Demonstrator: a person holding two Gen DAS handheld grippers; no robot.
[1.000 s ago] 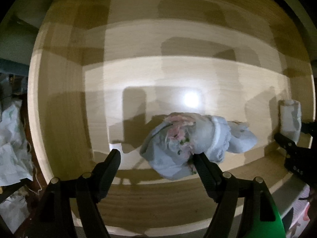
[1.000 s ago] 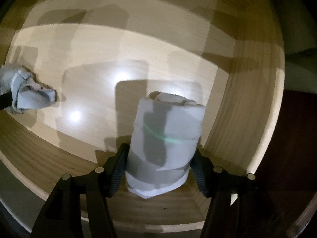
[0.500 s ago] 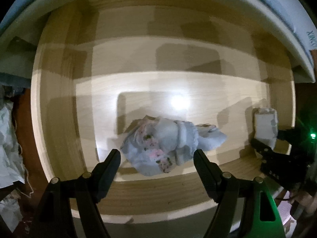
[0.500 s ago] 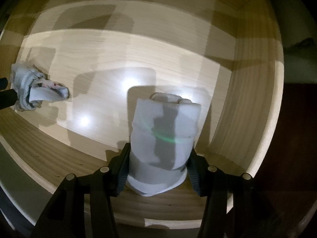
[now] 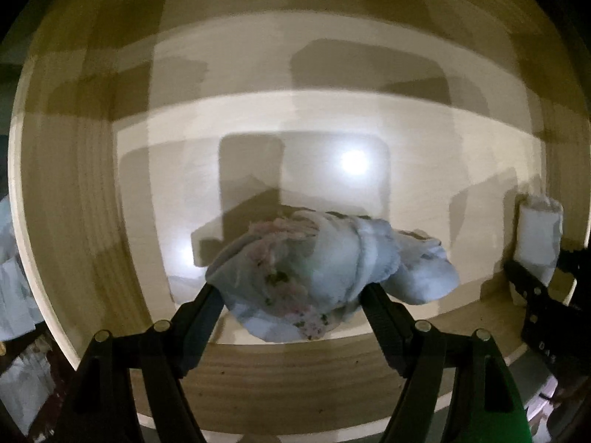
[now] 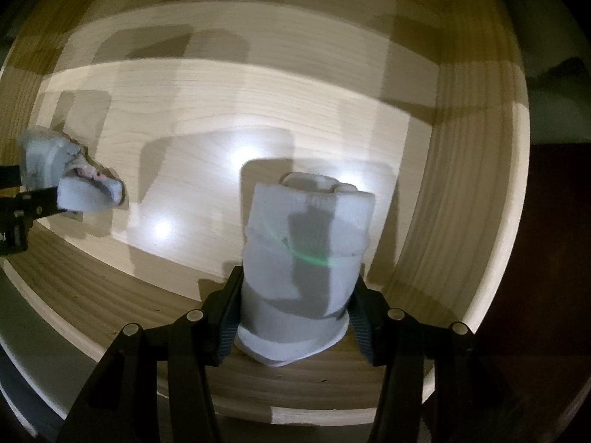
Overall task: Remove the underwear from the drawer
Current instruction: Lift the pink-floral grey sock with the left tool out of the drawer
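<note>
Wooden drawer (image 6: 461,170), dim light. R gripper (image 6: 293,306) clamps white roll (image 6: 303,265); L gripper (image 5: 291,295) pinches floral bundle (image 5: 295,269). Soft, light, prob. squashy; grab mid-bulk.

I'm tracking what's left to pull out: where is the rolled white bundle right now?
The rolled white bundle stands upright between the right claw's fingers, near the drawer's right wall; the floral underwear lies to its left.

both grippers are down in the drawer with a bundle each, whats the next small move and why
Probably lift both straight up. The right gripper pinches the rolled white bundle, and the left gripper brackets the floral bundle, both inside the wooden drawer.
</note>
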